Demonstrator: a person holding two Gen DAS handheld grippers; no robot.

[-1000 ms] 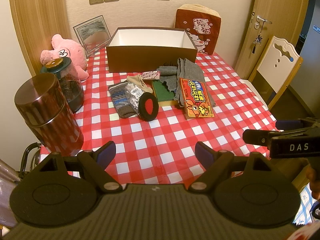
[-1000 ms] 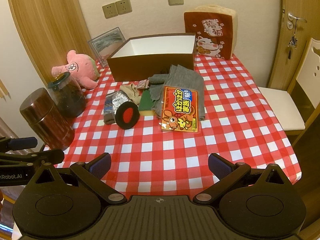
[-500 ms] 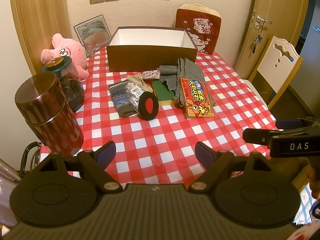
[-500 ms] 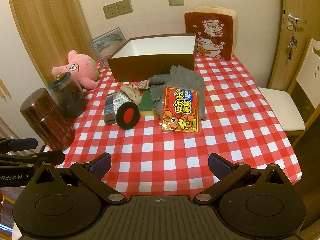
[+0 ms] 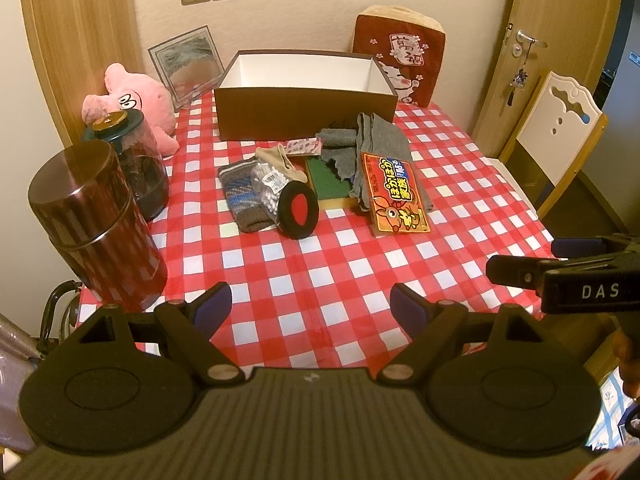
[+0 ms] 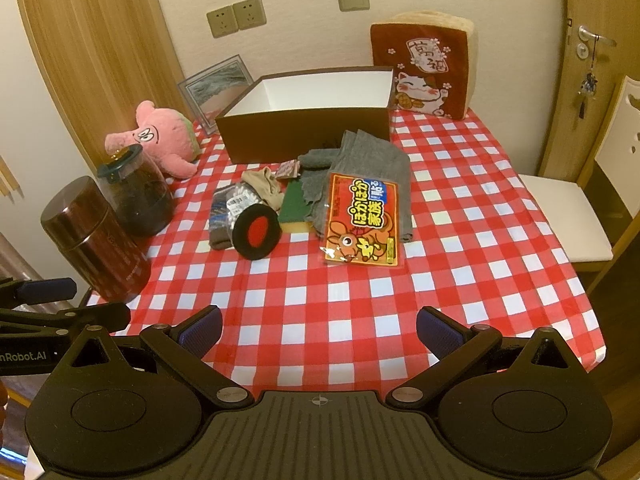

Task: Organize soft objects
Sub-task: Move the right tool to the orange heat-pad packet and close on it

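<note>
Left edge of the bench (image 5: 360, 272) first: one steel flask (image 5: 94, 224) at the near-left corner, one dark jar (image 5: 136, 160) just behind it, one pink plush (image 5: 132, 100) toward the far-left corner, one frame (image 5: 186, 62) leaning on the wall. Moving right along the far edge, one open box (image 5: 306, 112), nothing visible inside it, and one cat cushion (image 5: 400, 56) at the far-right corner.

The soft things sit in a heap mid-bench, just in front of the box: one striped sock (image 5: 242, 196), one beige sock (image 5: 280, 162), one plastic packet (image 5: 268, 190) on top, one black-and-red earmuff (image 5: 298, 210) tipped up on edge, one green sponge (image 5: 328, 182), a grey cloth (image 5: 380, 148) bundle whose piece count I can't tell, and one orange warmer pack (image 5: 396, 196) lying on the cloth.

Left tongs (image 5: 310, 306) spread wide, empty, hovering over the near edge. Right tongs (image 6: 318, 328) just as wide, empty too, over the near edge farther right.

By my read, nothing is sorted yet; this is the approach. Next call: reach forward to the heap, probably the earmuff or sock nearest, pinch low and lift it clear into the box.
</note>
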